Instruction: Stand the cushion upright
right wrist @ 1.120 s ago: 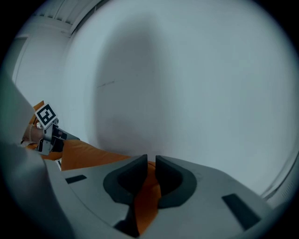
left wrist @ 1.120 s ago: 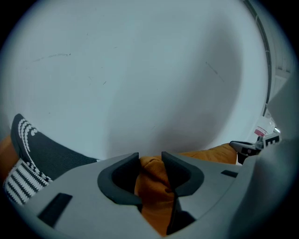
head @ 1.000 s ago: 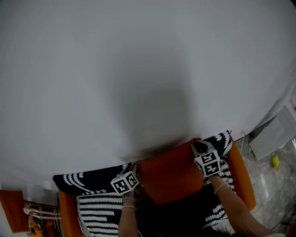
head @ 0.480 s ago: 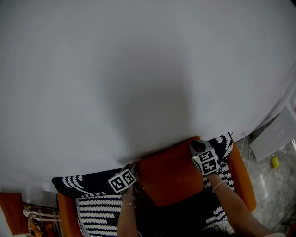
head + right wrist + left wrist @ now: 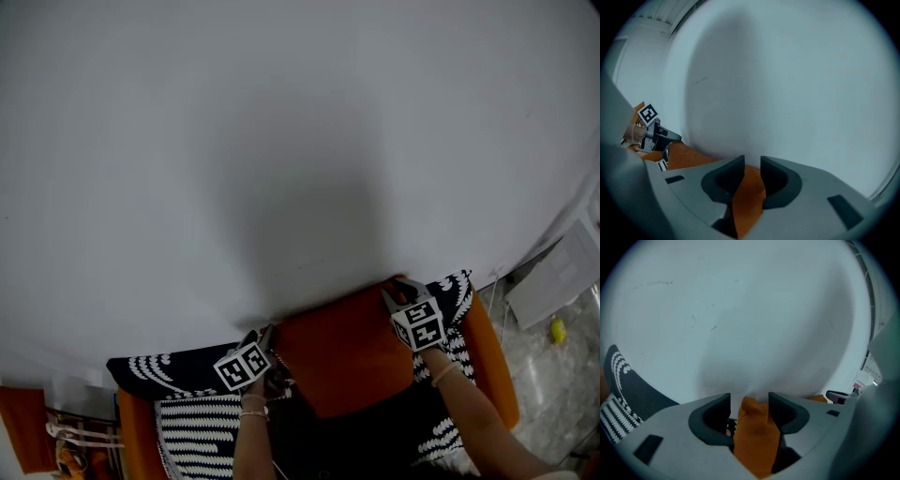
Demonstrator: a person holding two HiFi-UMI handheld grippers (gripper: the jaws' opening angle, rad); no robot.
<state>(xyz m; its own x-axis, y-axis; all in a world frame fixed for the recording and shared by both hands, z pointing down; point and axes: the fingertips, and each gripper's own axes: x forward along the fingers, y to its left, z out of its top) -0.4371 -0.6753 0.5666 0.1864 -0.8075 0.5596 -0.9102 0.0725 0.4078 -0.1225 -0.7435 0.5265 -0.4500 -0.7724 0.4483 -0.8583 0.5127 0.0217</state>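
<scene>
An orange cushion (image 5: pixel 347 356) stands on edge and leans against the white wall (image 5: pixel 281 141). My left gripper (image 5: pixel 269 331) is at its upper left corner and my right gripper (image 5: pixel 392 290) at its upper right corner. In the left gripper view the jaws (image 5: pixel 749 401) have just been opening, and a bunched orange corner (image 5: pixel 757 441) still sits loosely between them. The right gripper's jaws (image 5: pixel 752 164) have also just been opening, with a fold of the orange cover (image 5: pixel 747 201) lying in the gap. The cushion's lower part is hidden behind the person's arms.
A black-and-white patterned cloth (image 5: pixel 202 422) covers an orange seat (image 5: pixel 492 361) under the cushion. A pale board (image 5: pixel 553 277) and a small yellow thing (image 5: pixel 559 327) lie on the floor at the right. Another orange item (image 5: pixel 23 422) shows at the lower left.
Both grippers have edged slightly up the picture toward the wall, the left one also a little to the left. The cushion stays leaning against the wall.
</scene>
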